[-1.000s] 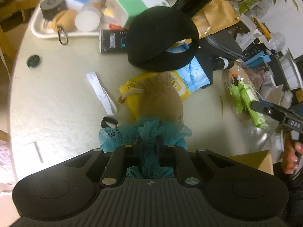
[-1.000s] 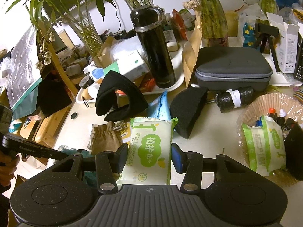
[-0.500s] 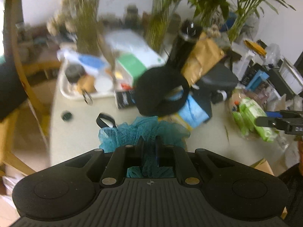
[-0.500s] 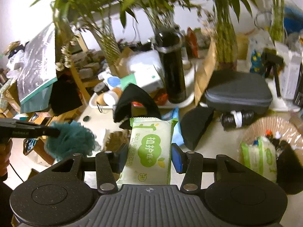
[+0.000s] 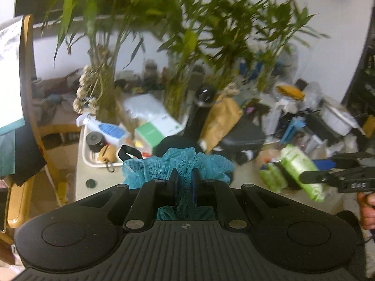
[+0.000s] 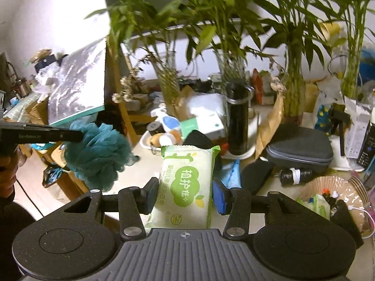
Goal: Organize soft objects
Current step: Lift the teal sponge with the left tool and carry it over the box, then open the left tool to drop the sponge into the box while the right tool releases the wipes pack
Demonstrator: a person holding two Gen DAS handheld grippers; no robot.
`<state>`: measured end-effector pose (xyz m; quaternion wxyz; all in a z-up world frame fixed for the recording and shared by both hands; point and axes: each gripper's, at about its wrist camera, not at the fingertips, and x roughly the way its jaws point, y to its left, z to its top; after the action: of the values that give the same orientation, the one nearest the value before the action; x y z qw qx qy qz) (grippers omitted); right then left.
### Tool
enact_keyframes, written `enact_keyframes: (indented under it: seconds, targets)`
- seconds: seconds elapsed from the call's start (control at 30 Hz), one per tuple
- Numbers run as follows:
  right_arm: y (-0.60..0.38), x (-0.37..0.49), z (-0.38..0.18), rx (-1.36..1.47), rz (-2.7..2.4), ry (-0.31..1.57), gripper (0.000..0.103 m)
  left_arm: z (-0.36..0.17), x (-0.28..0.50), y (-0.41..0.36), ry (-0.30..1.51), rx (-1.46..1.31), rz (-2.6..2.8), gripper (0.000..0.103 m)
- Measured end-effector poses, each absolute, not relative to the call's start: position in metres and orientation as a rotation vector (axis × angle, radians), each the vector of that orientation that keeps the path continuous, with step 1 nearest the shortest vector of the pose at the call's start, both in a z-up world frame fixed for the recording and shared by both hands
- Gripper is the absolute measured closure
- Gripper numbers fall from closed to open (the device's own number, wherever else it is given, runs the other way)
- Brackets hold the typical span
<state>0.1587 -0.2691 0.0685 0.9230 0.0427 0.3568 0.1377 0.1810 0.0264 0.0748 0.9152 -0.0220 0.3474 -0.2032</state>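
Two grips — left fingers pinch frilly teal mesh pouf; right fingers clamp glossy flat wipes pack.

Clutter on and behind the pale table

A black flask is stood upright beside a brown paper bag, with a grey zipped case laid to its right. A white tray at the table's far left edge is filled with a black round tin and a white spray bottle. Bamboo stalks in glass vases are lined up behind, and a paper-lined basket is set at the right.
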Motion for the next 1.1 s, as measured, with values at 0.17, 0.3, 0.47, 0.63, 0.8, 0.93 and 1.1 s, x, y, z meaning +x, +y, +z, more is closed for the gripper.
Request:
enact_keyframes:
  seconds: [0.17,0.3,0.47,0.63,0.8,0.93,1.1]
  targets:
    - [-0.261,0.133,0.075,0.081,0.313,0.727,0.052,0.088,0.148,0.017,0.690,-0.032,-0.476,0.093]
    - [-0.255,0.115,0.070,0.087,0.323,0.741,0.052,0.084,0.123,0.009,0.700,-0.017,-0.514,0.093]
    - [-0.247,0.101,0.048,0.107,0.325,0.793,0.052,0.064,0.102,0.001,0.742,0.009,-0.538,0.093]
    - [-0.240,0.088,0.024,0.131,0.325,0.844,0.052,0.041,0.093,0.001,0.796,0.004,-0.542,0.093]
    - [-0.233,0.084,0.004,0.116,0.305,0.885,0.052,0.023,0.092,0.001,0.839,-0.005,-0.531,0.093]
    - [-0.231,0.084,-0.006,0.112,0.297,0.908,0.052,0.016,0.090,-0.003,0.854,0.026,-0.509,0.092]
    - [-0.223,0.086,-0.011,0.061,0.308,0.931,0.031,0.010,0.089,-0.013,0.880,0.089,-0.469,0.078]
